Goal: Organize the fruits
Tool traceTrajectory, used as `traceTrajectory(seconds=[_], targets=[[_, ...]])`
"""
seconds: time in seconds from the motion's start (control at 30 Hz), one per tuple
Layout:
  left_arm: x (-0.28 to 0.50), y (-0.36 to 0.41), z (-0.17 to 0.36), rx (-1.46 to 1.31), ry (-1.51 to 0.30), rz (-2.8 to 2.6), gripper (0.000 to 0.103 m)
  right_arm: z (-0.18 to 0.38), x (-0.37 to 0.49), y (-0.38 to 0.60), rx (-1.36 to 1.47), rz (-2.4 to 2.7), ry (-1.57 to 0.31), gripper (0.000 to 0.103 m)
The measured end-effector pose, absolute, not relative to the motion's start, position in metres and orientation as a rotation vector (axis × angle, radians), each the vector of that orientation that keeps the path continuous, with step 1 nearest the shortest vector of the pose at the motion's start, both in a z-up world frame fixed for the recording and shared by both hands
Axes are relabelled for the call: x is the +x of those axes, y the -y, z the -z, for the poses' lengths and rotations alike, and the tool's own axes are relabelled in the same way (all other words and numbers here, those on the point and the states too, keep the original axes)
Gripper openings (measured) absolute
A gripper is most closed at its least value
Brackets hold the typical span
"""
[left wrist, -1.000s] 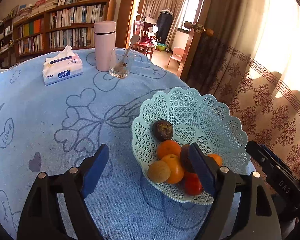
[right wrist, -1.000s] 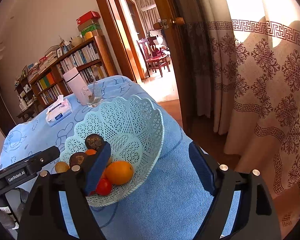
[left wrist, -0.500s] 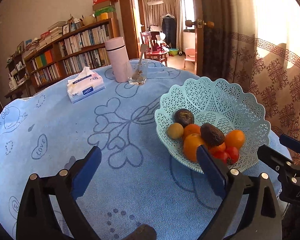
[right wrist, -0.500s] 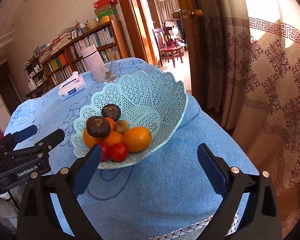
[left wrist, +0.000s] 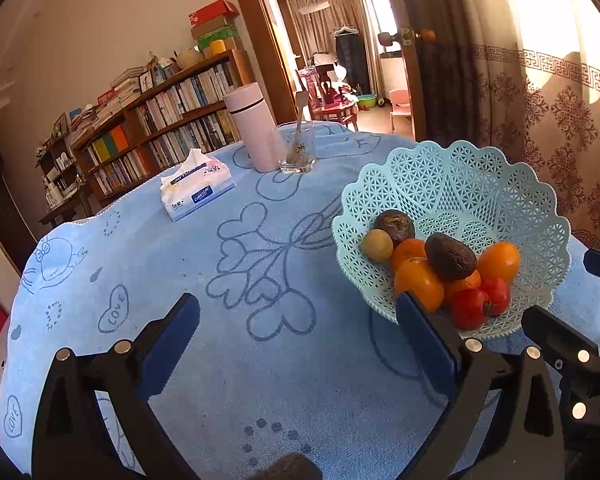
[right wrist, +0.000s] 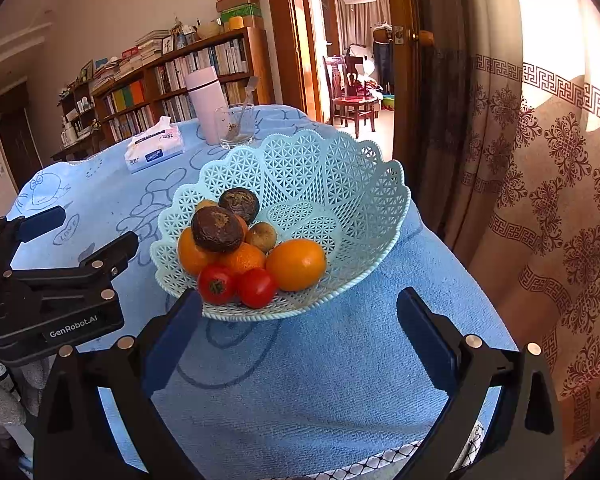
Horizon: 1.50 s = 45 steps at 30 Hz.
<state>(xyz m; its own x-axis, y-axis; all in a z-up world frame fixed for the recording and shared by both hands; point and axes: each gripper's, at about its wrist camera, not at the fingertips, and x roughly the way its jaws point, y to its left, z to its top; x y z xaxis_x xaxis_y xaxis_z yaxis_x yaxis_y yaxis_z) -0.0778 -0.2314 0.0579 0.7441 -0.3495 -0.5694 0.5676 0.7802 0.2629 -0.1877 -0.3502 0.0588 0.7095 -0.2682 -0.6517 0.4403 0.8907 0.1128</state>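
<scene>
Pale mint plastic lattice basket with a scalloped rim (right wrist: 340, 184) sits near the table's right edge, on a light blue terry tablecloth printed with darker blue hearts and flowers (left wrist: 260, 360). Fruit is heaped toward the basket's near side: two glossy red tomatoes (right wrist: 236, 286) at the front, side by side and touching; a large smooth orange (right wrist: 296, 264) just right of them; more oranges behind and left; two dark brown wrinkled round fruits (right wrist: 218, 228) riding on top of the pile; a small tan-yellow round fruit (right wrist: 262, 236) tucked between the pile and the bare lattice floor. The far half of the basket holds nothing. Left gripper (left wrist: 296, 340), black with blue pads, hovers over bare cloth left of the basket, its right finger just in front of the basket rim; jaws have just been opening and stand wide apart with nothing between them. Right gripper (right wrist: 300, 328) hangs over the cloth just short of the basket's near rim, jaws likewise just spread wide, nothing held. Farther back on the cloth: a white-and-blue tissue pack (left wrist: 196, 190), a pale pink cylindrical flask (left wrist: 250, 128), and beside it a clear glass tumbler with a spoon in it (left wrist: 296, 152). Wooden bookshelf packed with books (left wrist: 160, 120) behind the table; patterned beige curtain (right wrist: 540, 200) to the right.
</scene>
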Motion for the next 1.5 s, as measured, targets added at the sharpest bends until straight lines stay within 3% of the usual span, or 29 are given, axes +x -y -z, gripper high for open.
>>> traceTrajectory(seconds=[0.97, 1.5], targets=[[-0.087, 0.234, -0.052, 0.504, -0.496, 0.503, 0.098, -0.051, -0.185, 0.351, 0.274, 0.41, -0.695, 0.099], [-0.069, 0.15, -0.037, 0.417, -0.628, 0.315, 0.098, -0.06, -0.181, 0.307, 0.226, 0.305, -0.73, 0.099]])
